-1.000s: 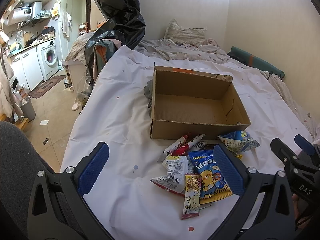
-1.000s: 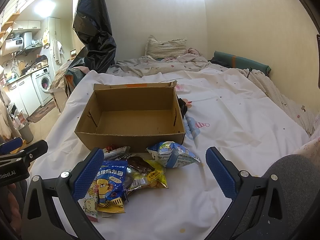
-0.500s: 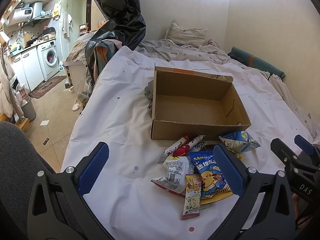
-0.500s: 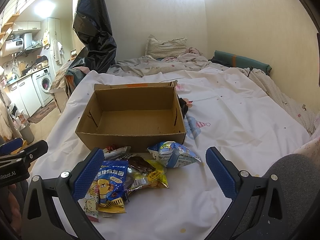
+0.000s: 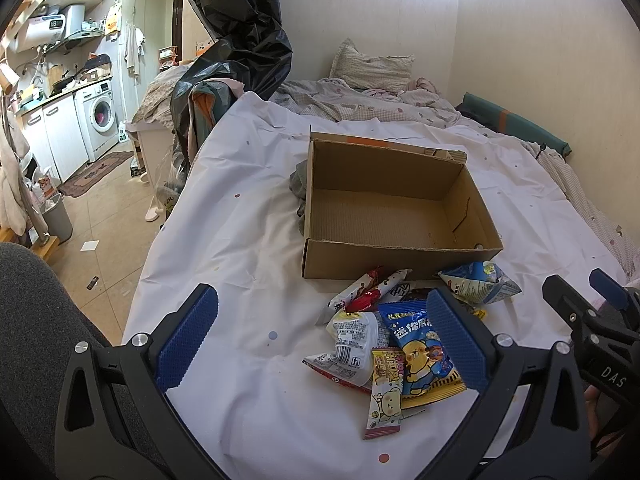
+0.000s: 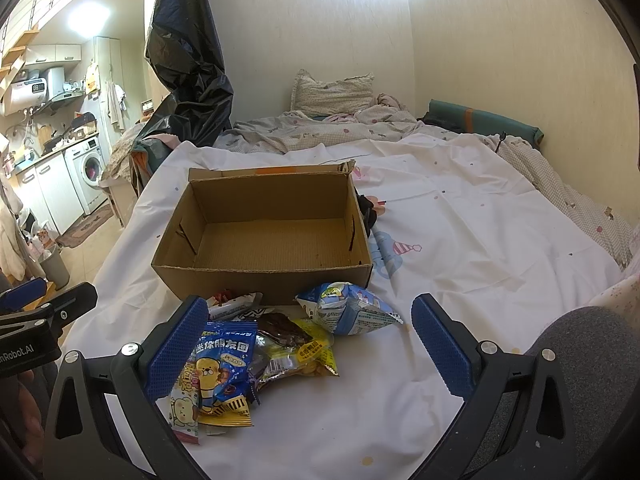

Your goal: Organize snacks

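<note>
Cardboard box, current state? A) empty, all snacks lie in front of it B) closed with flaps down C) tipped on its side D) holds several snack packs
A: the cardboard box sits upright and open with a bare floor, while the snack packs lie in a pile on the white sheet before its near wall.

Brown packet (image 6: pixel 286 326) partly buried.

box (image 6: pixel 264 280) open-topped, inside bare; snack pile (image 6: pixel 256 348) crowds its near wall.
</note>
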`<state>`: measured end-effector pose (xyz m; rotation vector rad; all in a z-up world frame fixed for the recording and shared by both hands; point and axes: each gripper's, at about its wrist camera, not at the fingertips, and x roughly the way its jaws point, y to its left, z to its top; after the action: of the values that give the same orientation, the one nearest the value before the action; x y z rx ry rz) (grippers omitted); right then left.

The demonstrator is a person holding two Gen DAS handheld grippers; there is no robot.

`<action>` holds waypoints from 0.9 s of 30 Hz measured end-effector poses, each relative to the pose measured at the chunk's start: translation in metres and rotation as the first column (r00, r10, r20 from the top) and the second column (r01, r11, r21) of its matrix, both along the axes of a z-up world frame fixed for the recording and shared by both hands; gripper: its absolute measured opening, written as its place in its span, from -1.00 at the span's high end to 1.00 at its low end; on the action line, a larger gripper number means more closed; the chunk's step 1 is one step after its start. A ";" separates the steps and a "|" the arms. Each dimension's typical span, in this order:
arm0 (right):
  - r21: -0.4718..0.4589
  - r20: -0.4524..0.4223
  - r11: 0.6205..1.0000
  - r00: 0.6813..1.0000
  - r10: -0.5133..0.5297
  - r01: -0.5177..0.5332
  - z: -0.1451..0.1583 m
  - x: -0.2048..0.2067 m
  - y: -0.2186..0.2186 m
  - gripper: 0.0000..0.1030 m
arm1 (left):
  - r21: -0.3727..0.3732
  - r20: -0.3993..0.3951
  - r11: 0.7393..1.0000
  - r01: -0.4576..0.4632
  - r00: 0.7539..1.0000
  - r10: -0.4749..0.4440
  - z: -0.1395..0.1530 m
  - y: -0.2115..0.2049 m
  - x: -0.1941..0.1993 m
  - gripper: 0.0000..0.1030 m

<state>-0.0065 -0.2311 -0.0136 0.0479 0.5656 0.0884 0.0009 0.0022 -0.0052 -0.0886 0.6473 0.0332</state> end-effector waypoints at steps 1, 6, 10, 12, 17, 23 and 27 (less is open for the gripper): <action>0.000 0.000 1.000 1.000 0.000 0.000 0.000 0.000 0.000 -1.00 | -0.001 0.000 1.000 0.000 1.000 0.000 0.000 0.000 0.000 -1.00; 0.009 -0.011 1.000 1.000 0.003 -0.003 0.001 0.002 0.000 -1.00 | -0.002 -0.004 1.000 -0.001 1.000 0.001 0.000 0.000 0.000 -1.00; 0.066 -0.059 0.998 0.998 0.024 -0.020 0.008 0.014 -0.004 -1.00 | -0.012 -0.021 1.000 -0.002 1.000 0.001 0.002 0.003 0.006 -1.00; 0.090 -0.090 0.996 0.995 0.036 -0.027 0.011 0.024 -0.008 -1.00 | -0.007 -0.032 1.000 -0.007 0.999 0.007 0.006 0.005 0.013 -1.00; 0.160 -0.189 0.987 0.980 0.061 -0.031 0.013 0.056 -0.024 -1.00 | 0.030 -0.124 0.999 -0.039 0.991 0.042 0.013 0.015 0.045 -1.00; 0.293 -0.335 0.956 0.937 0.097 0.006 -0.011 0.084 -0.039 -1.00 | -0.072 -0.394 0.993 -0.097 0.917 0.061 -0.023 0.046 0.088 -1.00; 0.301 -0.383 0.953 0.920 0.087 0.035 -0.034 0.085 -0.043 -1.00 | -0.146 -0.525 0.986 -0.083 0.851 -0.007 -0.061 0.040 0.093 -0.85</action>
<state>0.0783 -0.2739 -0.0477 0.3648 0.9532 0.1942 0.0937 0.0418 -0.0666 -0.2585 1.1998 0.0432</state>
